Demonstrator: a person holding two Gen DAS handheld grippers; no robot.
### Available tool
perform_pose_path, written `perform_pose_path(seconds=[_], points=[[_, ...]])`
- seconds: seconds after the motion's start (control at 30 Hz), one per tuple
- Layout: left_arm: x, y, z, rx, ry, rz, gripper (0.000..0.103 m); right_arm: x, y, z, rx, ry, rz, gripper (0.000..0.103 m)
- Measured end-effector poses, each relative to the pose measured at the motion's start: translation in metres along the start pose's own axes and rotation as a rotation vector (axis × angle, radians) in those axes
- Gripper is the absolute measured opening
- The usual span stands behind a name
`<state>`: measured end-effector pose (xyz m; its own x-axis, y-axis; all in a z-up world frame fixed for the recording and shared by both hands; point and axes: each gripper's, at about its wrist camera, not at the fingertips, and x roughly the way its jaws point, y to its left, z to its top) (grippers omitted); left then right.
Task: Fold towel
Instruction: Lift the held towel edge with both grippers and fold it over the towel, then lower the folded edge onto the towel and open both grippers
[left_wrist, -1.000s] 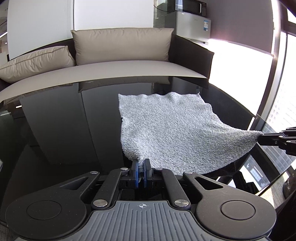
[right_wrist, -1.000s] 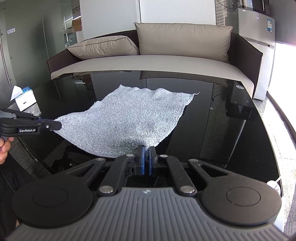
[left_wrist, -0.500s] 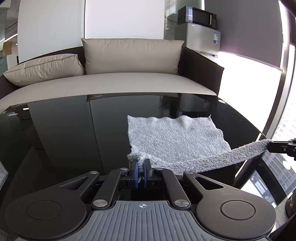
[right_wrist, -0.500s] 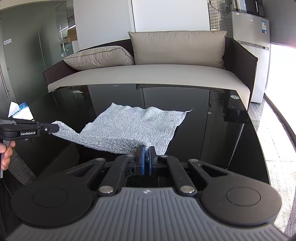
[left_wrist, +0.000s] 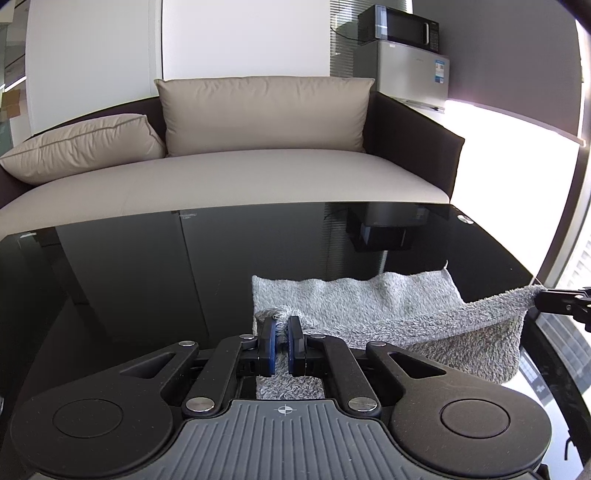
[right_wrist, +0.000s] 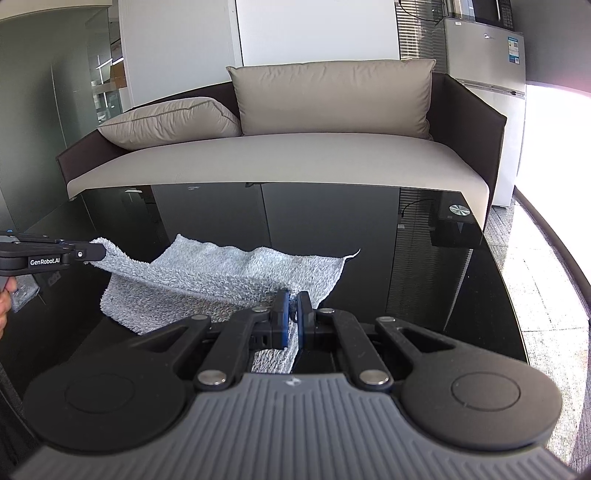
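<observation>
A grey terry towel (left_wrist: 373, 299) lies on a black glass table (left_wrist: 147, 273); its near edge is lifted and carried over the far part, so it is doubling over. My left gripper (left_wrist: 280, 323) is shut on the towel's near left corner. My right gripper (right_wrist: 291, 301) is shut on the near right corner of the towel (right_wrist: 221, 266). The right gripper also shows at the right edge of the left wrist view (left_wrist: 561, 301), and the left gripper at the left edge of the right wrist view (right_wrist: 55, 254). Part of the towel hangs under each gripper.
A sofa (left_wrist: 258, 177) with beige cushions stands right behind the table's far edge. A small fridge (left_wrist: 402, 74) with a microwave on top is at the back right. A bright window (left_wrist: 517, 155) is at the right. A small dark box (right_wrist: 452, 218) shows at the table's right corner.
Both grippers have lifted the towel's near edge and carried it forward over the far part. The flat part of the towel in view has shrunk and a fold has formed.
</observation>
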<state>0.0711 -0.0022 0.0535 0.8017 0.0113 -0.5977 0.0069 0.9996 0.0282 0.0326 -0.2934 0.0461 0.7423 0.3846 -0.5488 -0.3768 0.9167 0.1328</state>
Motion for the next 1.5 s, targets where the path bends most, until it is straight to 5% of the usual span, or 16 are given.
perform_pose_path(seconds=[0.77, 1.5], points=[[0.074, 0.012, 0.02, -0.009, 0.061, 0.031, 0.007, 0.091, -0.023, 0.026, 0.017, 0.047, -0.04, 0.004], [0.096, 0.009, 0.028, -0.037, 0.086, 0.037, 0.008, 0.117, -0.027, 0.031, 0.037, 0.062, -0.048, 0.004]])
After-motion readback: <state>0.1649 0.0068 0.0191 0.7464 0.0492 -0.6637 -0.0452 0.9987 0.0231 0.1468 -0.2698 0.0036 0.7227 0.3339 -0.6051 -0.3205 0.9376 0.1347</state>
